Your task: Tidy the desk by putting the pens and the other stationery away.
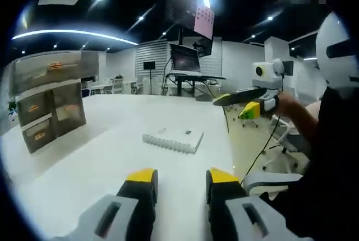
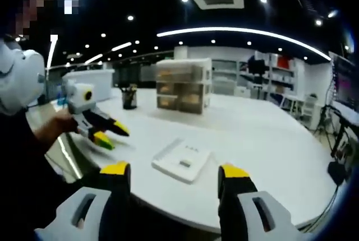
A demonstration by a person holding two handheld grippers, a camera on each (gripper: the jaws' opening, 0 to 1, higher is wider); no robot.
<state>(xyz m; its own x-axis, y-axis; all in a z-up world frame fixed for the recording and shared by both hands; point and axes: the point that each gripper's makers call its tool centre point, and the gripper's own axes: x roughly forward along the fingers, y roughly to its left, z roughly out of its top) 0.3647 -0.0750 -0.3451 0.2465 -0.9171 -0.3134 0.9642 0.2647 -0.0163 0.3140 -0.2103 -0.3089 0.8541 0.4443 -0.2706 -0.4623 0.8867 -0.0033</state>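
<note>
Left gripper [image 1: 180, 180] and right gripper [image 2: 174, 176] are both hovering with jaws wide apart, holding nothing. A white notebook [image 2: 182, 161] is lying flat near the counter [image 2: 269, 140] edge, open surface surrounding it. Drawer unit [image 2: 184, 86] and pen cup [image 2: 129, 97] are standing at 12 and 11 o'clock.

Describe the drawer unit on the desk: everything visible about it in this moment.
The drawer unit is a small translucent plastic organiser, brownish-grey, standing upright on the white desk toward its far side. It has a wide drawer on top and smaller ones below in rows; the left gripper view shows orange labels on the fronts. All drawers look closed, contents unclear. Nothing touches it besides the desk; both grippers are well away.
</note>
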